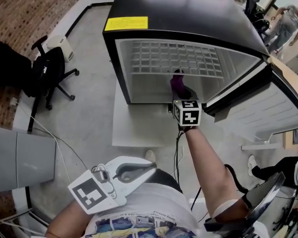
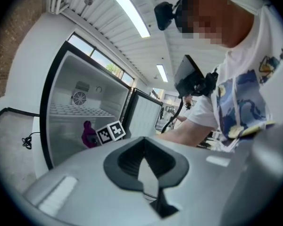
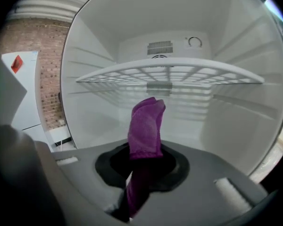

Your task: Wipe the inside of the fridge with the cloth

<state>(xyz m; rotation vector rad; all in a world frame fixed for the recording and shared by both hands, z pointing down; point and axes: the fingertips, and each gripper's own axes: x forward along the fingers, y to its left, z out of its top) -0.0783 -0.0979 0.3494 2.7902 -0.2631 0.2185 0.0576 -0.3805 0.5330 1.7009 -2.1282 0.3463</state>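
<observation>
Right now the right gripper (image 3: 142, 168) has its jaws clenched on the purple cloth (image 3: 146, 126). The cloth's folded end sticks up out of the jaws, and a tail hangs below them. The gripper is at the mouth of the fridge (image 1: 188, 14), aimed into the lower compartment under the wire shelf (image 3: 170, 72). The cloth looks just clear of the floor and walls of the fridge, though contact can't be confirmed from these views. From the head view, the cloth sits just past the front edge of the opening, ahead of the right gripper's marker cube (image 1: 187, 112).

The fridge is black outside and white inside, with 1 wire shelf across it. A vent grille (image 3: 159, 47) and a dial (image 3: 194, 42) are on the back wall above the shelf. The door (image 1: 268, 108) is swung open to the right. A yellow label (image 1: 125, 23) is on the top near the front left corner.

The left gripper (image 1: 148, 168) is held low against the person's torso, well apart from the fridge. Its jaws are closed together with nothing between them.

A black office chair (image 1: 49, 73) stands on the floor to the left, near the brick wall (image 1: 25, 9).
</observation>
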